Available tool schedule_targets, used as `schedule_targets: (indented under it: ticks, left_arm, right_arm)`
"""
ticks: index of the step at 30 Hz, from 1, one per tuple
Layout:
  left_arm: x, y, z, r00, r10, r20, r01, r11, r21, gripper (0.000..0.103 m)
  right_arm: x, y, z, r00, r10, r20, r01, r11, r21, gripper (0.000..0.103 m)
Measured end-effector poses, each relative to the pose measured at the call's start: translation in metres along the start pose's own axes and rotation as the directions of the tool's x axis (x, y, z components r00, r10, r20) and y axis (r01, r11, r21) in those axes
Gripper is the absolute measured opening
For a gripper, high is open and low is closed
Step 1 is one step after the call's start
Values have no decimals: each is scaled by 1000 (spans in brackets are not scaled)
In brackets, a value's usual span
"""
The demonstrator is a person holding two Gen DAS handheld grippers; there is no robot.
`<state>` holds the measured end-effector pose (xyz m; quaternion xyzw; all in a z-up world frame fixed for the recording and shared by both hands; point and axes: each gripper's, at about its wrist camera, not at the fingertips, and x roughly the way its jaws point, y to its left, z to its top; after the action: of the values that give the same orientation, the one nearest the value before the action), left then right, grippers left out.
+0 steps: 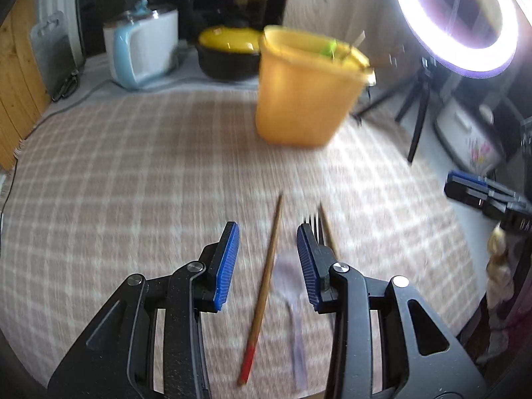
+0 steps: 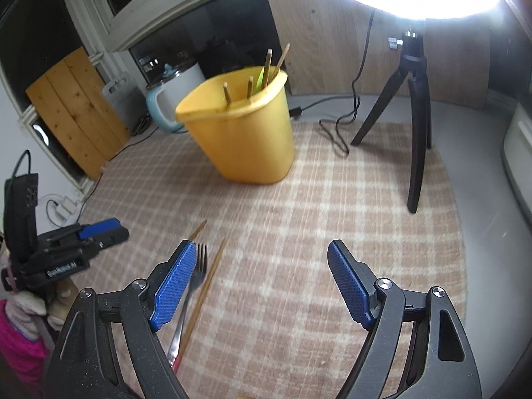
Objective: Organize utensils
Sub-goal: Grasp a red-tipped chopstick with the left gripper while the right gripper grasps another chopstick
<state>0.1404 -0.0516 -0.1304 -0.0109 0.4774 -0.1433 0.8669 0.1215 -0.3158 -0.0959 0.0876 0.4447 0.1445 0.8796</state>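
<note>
Left gripper (image 1: 267, 259), jaws partly open and empty, hangs over a red-tipped wooden chopstick (image 1: 264, 287) lying lengthwise between them on the checked cloth (image 1: 133, 173); right gripper (image 2: 262, 277) gapes empty alongside.

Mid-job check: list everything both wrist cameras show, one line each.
yellow bin: one, on the cloth, chopsticks and something green inside
loose chopsticks: two, wooden, one red-tipped, on the cloth
fork: one, metal, beside them
clear spoon: one, blurred
checked cloth: one, beige
kettle: one, white-blue, behind
pot: one, black, yellow lid
ring light: one, on a black tripod
left gripper: jaws open over a chopstick
right gripper: jaws wide, empty
</note>
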Motion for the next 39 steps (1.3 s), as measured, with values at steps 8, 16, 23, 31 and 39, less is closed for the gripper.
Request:
schedule_targets:
  ticks: [8, 16, 23, 31, 39]
  left_arm:
    - [17, -4, -28, 993, -2, -118, 5, 1000, 25, 35]
    - [34, 0, -36, 978, -3, -206, 21, 996, 85, 21]
    - [48, -6, -36, 964, 13, -266, 37, 982, 183, 21]
    - [59, -4, -35, 955, 4, -296, 65, 972, 224, 17]
    - [64, -2, -35, 955, -6, -295, 83, 965, 248, 8]
  right_arm:
    - [18, 7, -22, 992, 85, -89, -82, 996, 41, 81]
    - [46, 26, -39, 973, 124, -196, -109, 990, 86, 56]
    - [78, 41, -49, 941, 130, -312, -95, 988, 126, 33]
    - [102, 58, -50, 916, 58, -396, -16, 994, 109, 21]
    - [107, 81, -48, 906, -31, -423, 46, 999, 26, 18]
